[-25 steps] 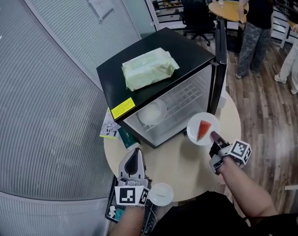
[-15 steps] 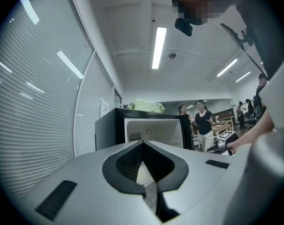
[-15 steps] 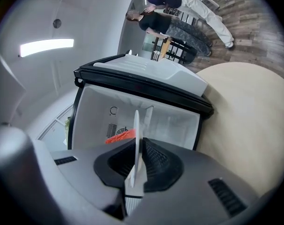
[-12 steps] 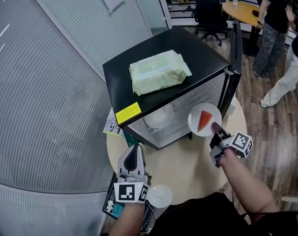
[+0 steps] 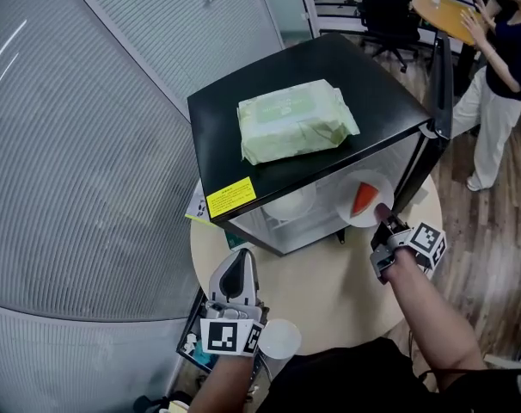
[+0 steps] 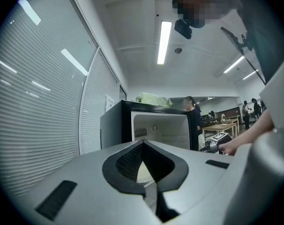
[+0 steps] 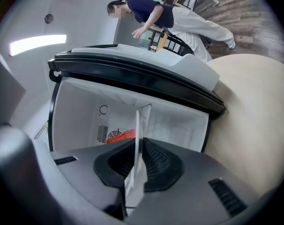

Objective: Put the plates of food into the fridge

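– Right gripper view first: what does the right claw [image 7: 137,162] have?
– Its jaws are almost together, pinching the rim of a white plate [image 7: 136,125]. The plate shows edge-on between the ribbed pads. A red wedge of food [image 7: 121,136] lies on it, just beyond the claw.
– Where is that plate?
– In the head view the white plate [image 5: 376,186] is held clear of the bench [image 5: 329,291], at the open front of the fridge [image 5: 269,119]. It is at the right side of the opening, close to the black door [image 5: 439,93], which stands swung wide. Part of the plate sits under the fridge's top edge, but I cannot tell how far in it reaches. The right claw [image 5: 381,215] hangs over the right part of the bench, near that edge.
– And the other hand?
– The left claw [image 6: 143,144] has its tips meeting and nothing between them. Only bare bench shows through the gap behind the tips. In the head view the left claw [image 5: 237,261] is over the bench's near edge, pointing towards the fridge and well apart from it.
– What lies further out?
– A second white dish [image 5: 291,205] sits inside the fridge, left of the held plate. A pale green pack [image 5: 297,120] lies flat on the fridge's black top. A white cup [image 5: 279,338] stands at the bench's near edge, just beside the left claw.
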`<state>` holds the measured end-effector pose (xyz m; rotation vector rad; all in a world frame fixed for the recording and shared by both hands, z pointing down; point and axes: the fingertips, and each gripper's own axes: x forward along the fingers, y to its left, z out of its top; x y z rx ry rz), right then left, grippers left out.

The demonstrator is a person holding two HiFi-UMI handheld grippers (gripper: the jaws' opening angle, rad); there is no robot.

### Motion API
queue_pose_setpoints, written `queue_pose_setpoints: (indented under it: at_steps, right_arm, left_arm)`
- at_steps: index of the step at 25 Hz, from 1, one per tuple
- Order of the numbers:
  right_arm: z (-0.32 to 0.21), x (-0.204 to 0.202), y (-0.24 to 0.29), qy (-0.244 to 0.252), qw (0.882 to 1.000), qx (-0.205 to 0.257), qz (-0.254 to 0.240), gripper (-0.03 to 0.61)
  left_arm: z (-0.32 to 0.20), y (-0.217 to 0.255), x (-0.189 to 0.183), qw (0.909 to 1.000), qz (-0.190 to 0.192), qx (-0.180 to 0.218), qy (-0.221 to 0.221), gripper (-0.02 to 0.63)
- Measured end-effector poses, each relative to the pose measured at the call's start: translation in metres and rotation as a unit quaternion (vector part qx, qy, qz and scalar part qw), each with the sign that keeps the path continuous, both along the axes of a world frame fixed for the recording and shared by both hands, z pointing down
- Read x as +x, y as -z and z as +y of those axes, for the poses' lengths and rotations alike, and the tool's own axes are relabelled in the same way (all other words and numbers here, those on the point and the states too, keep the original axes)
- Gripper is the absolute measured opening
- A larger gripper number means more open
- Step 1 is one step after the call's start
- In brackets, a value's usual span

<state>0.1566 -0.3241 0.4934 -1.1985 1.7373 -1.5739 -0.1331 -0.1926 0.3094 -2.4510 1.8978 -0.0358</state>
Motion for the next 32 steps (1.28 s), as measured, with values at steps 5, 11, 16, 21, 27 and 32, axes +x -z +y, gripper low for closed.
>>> queue_pose_setpoints:
  at_steps: [5,11,16,21,27,32]
  right_arm:
    - [-0.015,-0.006,-0.003,0.007,1.0,-0.001,0.005,0.026]
    - [-0.033,-0.015,-0.003,0.005,1.0,-0.011,0.003,0.026]
    - [-0.045,-0.019,-0.009,-0.003,1.0,-0.023,0.012,0.026]
    - [-0.053,-0.019,-0.011,-0.016,0.999,-0.027,0.015,0.026]
    - [-0.06,-0.021,-0.012,-0.042,0.998,-0.039,0.01,0.025]
    - [-0.062,-0.023,-0.007,-0.042,0.999,-0.014,0.031,0.027]
  left_arm:
    - [0.001,-0.009,0.005,0.9999,0.005,-0.014,0.002,0.003]
    - [0.0,-0.012,-0.001,0.9997,0.005,-0.019,0.015,0.003]
    - [0.0,-0.018,-0.009,0.9993,0.007,-0.024,0.027,0.003]
    - [0.001,-0.024,-0.016,0.9988,0.01,-0.029,0.037,0.003]
    - [0.006,-0.024,-0.022,0.9987,0.01,-0.029,0.041,0.003]
    - [0.013,-0.022,-0.028,0.9984,0.007,-0.031,0.047,0.003]
